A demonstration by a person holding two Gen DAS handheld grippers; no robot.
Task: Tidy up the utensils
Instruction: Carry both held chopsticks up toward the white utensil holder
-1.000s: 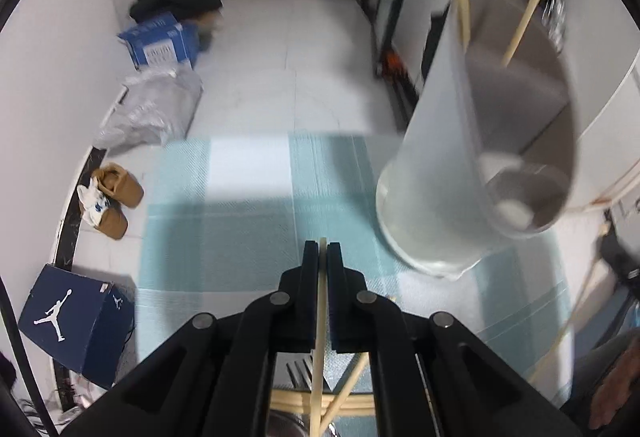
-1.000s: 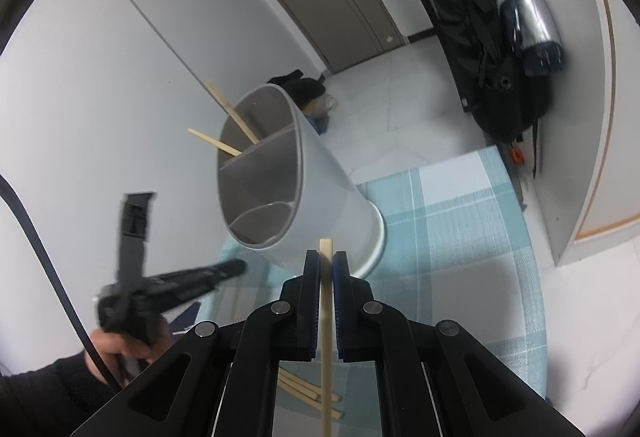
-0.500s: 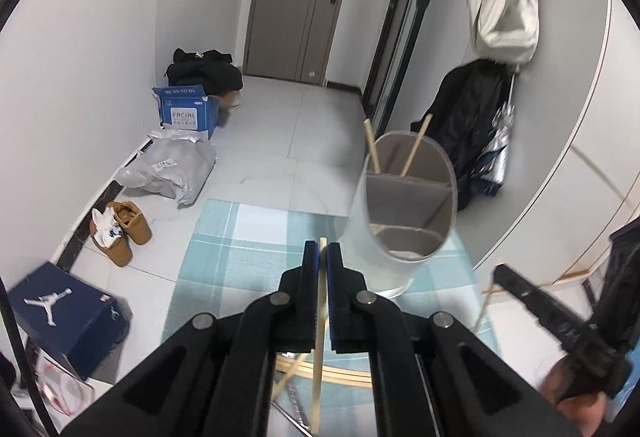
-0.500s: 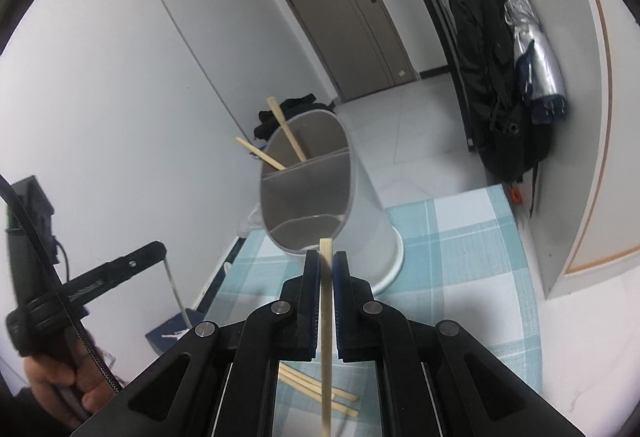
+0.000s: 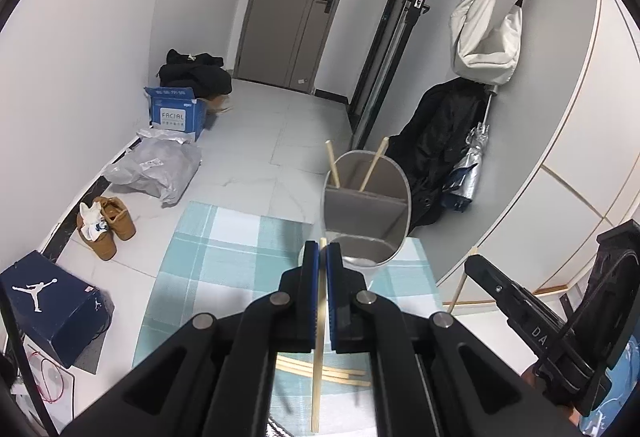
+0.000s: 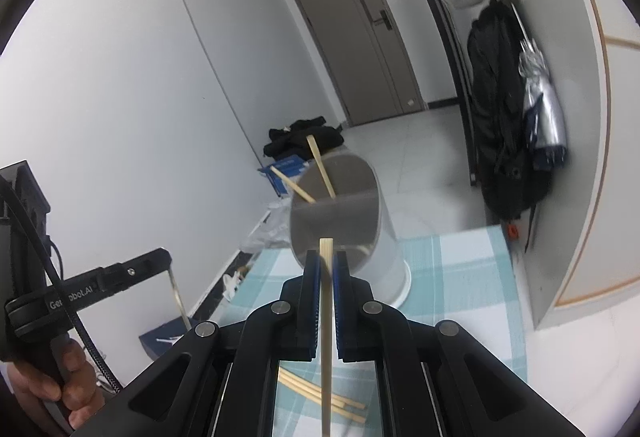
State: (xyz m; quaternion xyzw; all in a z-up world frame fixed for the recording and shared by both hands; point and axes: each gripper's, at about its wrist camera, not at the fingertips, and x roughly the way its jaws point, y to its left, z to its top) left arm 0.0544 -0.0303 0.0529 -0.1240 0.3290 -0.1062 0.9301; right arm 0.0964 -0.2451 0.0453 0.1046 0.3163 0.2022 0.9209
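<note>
Looking through the left wrist view, the left gripper (image 5: 322, 253) is pinching a pale wooden chopstick (image 5: 317, 365) between fingers (image 5: 310, 269) closed tight on it. Beyond stands a white divided holder (image 5: 366, 213) on the teal checked tabletop (image 5: 224, 249), two chopsticks leaning in its far compartment. Loose chopsticks (image 5: 320, 371) are lying near. Shoes (image 5: 106, 227) and boxes are sitting on the tiled floor at left.

Switching to the right wrist view, the right gripper (image 6: 327, 263) is clamping another chopstick (image 6: 326, 337), fingers (image 6: 313, 277) nearly together, the holder (image 6: 344, 221) just beyond. A grey door (image 6: 360, 33) is closing off the far wall.
</note>
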